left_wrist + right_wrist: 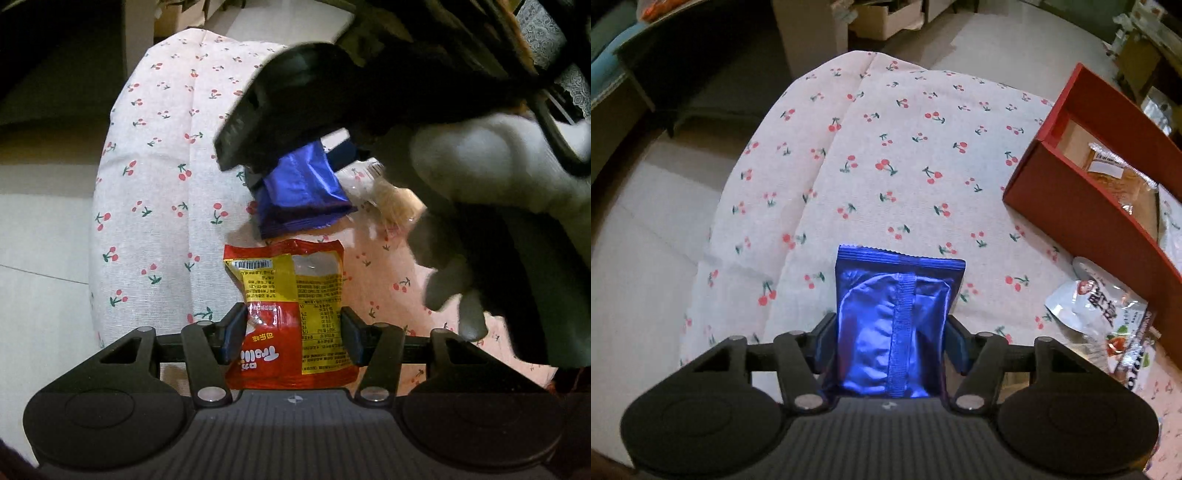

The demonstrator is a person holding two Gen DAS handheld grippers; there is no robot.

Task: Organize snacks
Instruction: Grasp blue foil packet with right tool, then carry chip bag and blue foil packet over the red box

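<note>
Two packets were clamped: the left gripper (pixel 293 338) held a red packet (pixel 286 317) and the right gripper (pixel 890 341) a blue packet (pixel 895 325), both left of the red box (pixel 1082 206), apparently for sorting into its compartments.

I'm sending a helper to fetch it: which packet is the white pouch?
Start at the red box on the cherry-print cloth. Just in front of its near wall lies the white pouch. Unlike the plain blue packet, it is white with printed lettering.
</note>
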